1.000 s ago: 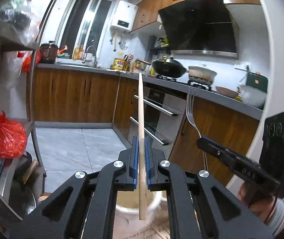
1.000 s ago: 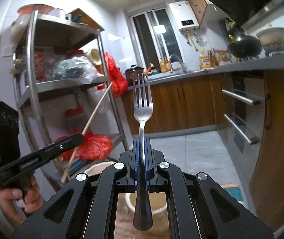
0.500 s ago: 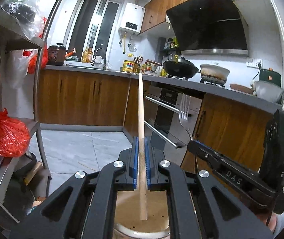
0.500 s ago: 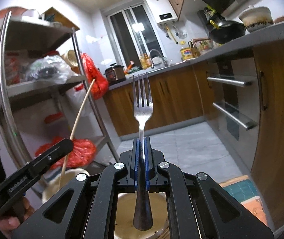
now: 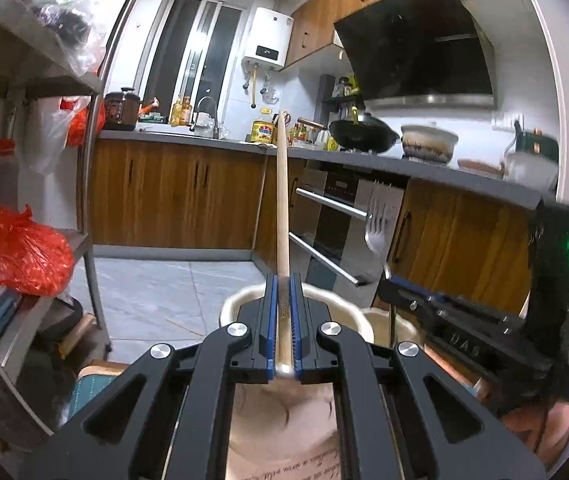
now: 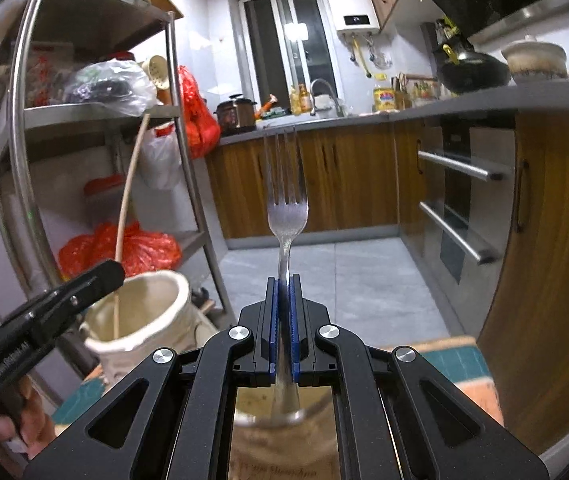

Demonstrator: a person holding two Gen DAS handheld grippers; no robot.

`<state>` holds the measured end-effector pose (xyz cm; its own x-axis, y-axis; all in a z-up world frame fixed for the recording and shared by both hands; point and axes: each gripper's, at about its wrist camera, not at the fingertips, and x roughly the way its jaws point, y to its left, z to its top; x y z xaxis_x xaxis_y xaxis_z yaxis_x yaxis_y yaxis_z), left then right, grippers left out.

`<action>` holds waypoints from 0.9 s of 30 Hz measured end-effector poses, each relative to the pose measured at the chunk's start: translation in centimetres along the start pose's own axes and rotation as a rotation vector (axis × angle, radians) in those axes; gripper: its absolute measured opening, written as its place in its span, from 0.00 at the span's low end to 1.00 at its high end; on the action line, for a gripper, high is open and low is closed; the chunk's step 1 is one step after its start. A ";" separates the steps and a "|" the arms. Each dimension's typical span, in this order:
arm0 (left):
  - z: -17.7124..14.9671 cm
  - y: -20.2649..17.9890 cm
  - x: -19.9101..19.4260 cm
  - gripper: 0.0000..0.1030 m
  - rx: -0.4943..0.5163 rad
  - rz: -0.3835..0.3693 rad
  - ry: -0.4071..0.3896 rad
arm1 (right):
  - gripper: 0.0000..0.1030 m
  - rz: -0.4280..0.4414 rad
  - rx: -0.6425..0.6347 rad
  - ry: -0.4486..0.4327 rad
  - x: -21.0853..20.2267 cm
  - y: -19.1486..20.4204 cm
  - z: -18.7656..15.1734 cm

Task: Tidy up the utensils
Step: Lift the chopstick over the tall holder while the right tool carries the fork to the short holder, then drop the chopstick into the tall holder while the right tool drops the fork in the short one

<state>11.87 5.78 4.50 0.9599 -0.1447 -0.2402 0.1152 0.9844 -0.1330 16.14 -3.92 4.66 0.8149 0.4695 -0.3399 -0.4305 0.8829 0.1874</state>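
My left gripper (image 5: 283, 320) is shut on a wooden chopstick (image 5: 282, 200) that stands upright, its lower end down inside a cream ceramic holder (image 5: 236, 304). In the right wrist view the chopstick (image 6: 126, 200) dips into that holder (image 6: 144, 320), held by the left gripper (image 6: 100, 280). My right gripper (image 6: 283, 320) is shut on a steel fork (image 6: 286, 208), tines up, its handle end over a second pot's rim (image 6: 244, 420). The fork (image 5: 378, 224) and right gripper (image 5: 396, 292) show at the right of the left wrist view.
A steel shelf rack (image 6: 28, 160) with red bags (image 6: 140, 248) stands on the left. Wooden cabinets and an oven with bar handles (image 6: 456, 208) line the right. The pots stand on a brown printed surface (image 5: 284, 452) beside a teal mat (image 6: 460, 364).
Both grippers have come down toward the pots. The chopstick's lower end has gone into the cream holder, and the fork's handle end has dropped to the second pot's rim.
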 end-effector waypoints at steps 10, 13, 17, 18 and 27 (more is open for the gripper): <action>-0.9 -1.6 -0.8 0.06 0.087 0.023 -0.024 | 0.06 0.043 -0.003 0.026 -0.6 0.1 -1.2; -0.9 -1.4 -0.9 0.06 0.082 0.021 -0.030 | 0.06 0.045 -0.012 0.023 -0.7 0.2 -1.1; -1.0 -1.2 -1.0 0.18 0.071 0.013 -0.027 | 0.06 0.041 -0.013 0.040 -0.4 0.1 -1.1; -1.0 -1.1 -1.0 0.32 0.068 0.018 -0.029 | 0.06 0.040 -0.015 0.042 -0.4 0.1 -1.1; -0.8 -0.8 -1.5 0.43 0.054 0.029 -0.051 | 0.06 0.051 -0.008 0.083 0.6 0.0 -1.2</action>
<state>10.14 5.17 4.17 0.9747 -0.1119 -0.1933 0.0993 0.9923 -0.0738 16.15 -3.69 3.40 0.7568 0.5128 -0.4053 -0.4744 0.8575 0.1992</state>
